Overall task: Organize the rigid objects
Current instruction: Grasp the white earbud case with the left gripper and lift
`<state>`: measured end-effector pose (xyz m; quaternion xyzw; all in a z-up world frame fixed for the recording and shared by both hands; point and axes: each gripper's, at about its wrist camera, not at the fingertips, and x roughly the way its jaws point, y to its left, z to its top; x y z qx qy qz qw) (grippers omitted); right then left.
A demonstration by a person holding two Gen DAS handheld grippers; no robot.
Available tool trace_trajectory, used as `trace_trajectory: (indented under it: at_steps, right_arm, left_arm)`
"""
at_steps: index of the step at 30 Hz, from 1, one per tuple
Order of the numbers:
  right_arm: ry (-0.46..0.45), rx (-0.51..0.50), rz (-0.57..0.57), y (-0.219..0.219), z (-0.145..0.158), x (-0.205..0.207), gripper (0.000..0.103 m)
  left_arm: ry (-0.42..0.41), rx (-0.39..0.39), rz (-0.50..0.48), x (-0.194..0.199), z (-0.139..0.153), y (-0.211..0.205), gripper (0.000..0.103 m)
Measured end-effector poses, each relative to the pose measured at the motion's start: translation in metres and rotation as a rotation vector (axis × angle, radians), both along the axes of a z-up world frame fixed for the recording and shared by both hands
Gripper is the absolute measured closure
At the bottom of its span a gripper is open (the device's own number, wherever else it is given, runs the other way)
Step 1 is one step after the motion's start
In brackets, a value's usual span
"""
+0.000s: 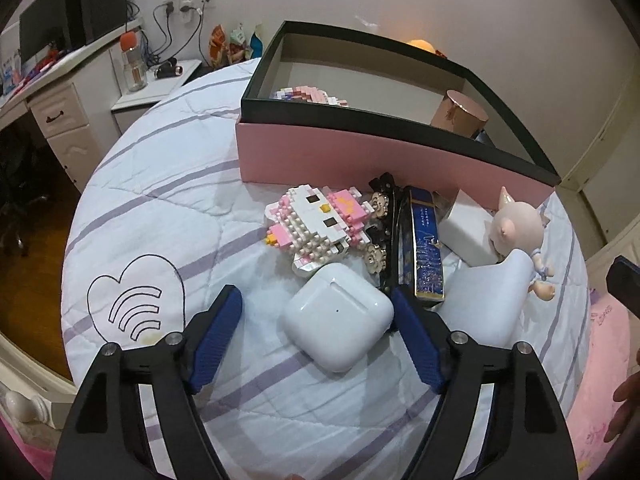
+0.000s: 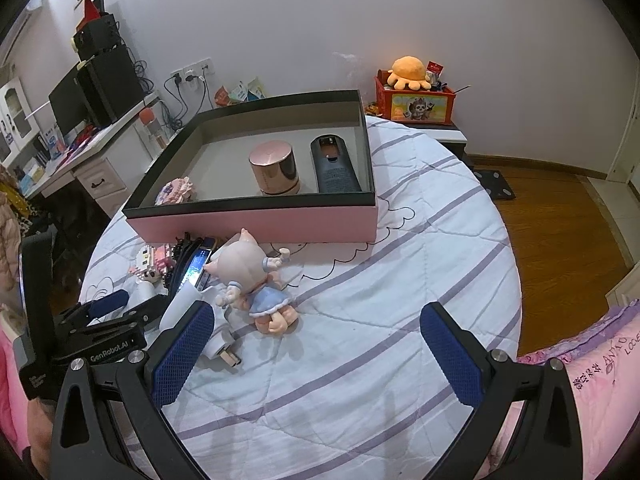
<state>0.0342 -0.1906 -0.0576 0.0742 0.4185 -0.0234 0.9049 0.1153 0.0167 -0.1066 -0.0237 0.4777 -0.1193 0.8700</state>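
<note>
Items awaiting sorting: earbud case [image 1: 338, 322], block figure [image 1: 316, 226], hair clip [image 1: 382, 232], blue box [image 1: 426, 256], doll [image 2: 256, 280], clustered on the bed [image 1: 160, 216] just before the pink box [image 2: 256, 224], likely for a short carry. Already boxed: pink canister [image 2: 274, 170], dark remote [image 2: 334, 164], small block figure [image 2: 174, 192].

Left gripper [image 1: 316, 320]: low, fingers wide apart around the earbud case, gripping nothing. Right gripper [image 2: 316, 344]: hovering, fingers wide, empty.

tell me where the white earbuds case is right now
In the left wrist view, the glossy white earbuds case lies on the striped quilt between the open jaws, just below the pink-and-white brick cat figure.
</note>
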Motion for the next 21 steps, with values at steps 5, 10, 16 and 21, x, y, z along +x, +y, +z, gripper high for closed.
trace_trajectory:
  at_steps: [5,10,16,21]
  right_arm:
    - [0.0,0.002,0.001,-0.001,-0.001,0.0,0.0]
    - [-0.001,0.002,0.009,0.0,0.0,0.0,0.0]
    - [-0.006,0.003,0.005,-0.001,0.001,-0.001,0.0]
    - [-0.006,0.004,0.005,-0.002,0.001,0.0,0.0]
  left_arm:
    - [0.001,-0.021,-0.027,-0.006,0.002,0.0,0.049]
    - [0.003,-0.027,-0.029,-0.01,0.001,0.0,0.05]
    - [0.011,-0.036,-0.022,-0.014,0.003,0.004,0.05]
    - [-0.007,-0.017,-0.016,-0.019,0.012,0.006,0.05]
